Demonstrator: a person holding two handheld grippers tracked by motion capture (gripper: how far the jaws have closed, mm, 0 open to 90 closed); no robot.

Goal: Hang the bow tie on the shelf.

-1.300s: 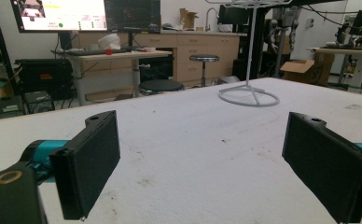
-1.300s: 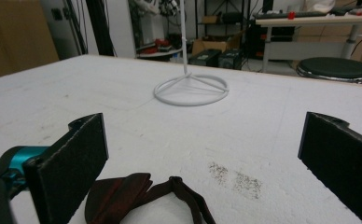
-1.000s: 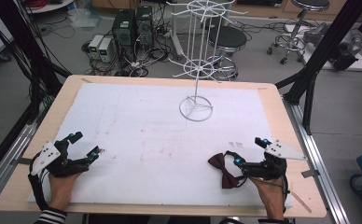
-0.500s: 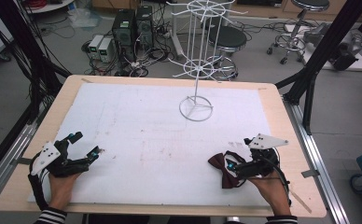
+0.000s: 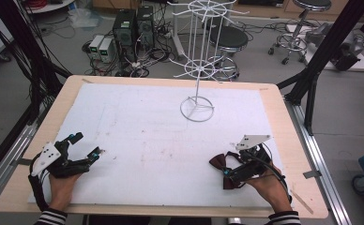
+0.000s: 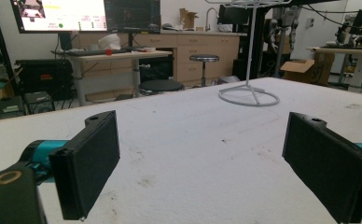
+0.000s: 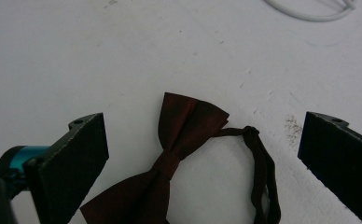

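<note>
A dark brown bow tie (image 5: pixel 219 163) with its thin strap lies flat on the white table cover (image 5: pixel 161 126) near the front right. My right gripper (image 5: pixel 232 165) hovers right over it, open. In the right gripper view the bow tie (image 7: pixel 179 135) lies between the wide-apart jaws of the right gripper (image 7: pixel 206 126), and its strap (image 7: pixel 263 172) loops off to the right. My left gripper (image 5: pixel 87 144) rests open at the front left, far from the tie. Nothing is held between the jaws of the left gripper (image 6: pixel 202 126).
A white wire display stand (image 5: pixel 197 108) rises from a ring base at the back middle of the table; the stand's base (image 6: pixel 249 95) lies ahead in the left gripper view. Bare wooden table edges (image 5: pixel 292 140) frame the cover. Stools, computers and cables stand on the floor beyond.
My right gripper has shifted left and tipped down over the bow tie. The left gripper and the tie have stayed put.
</note>
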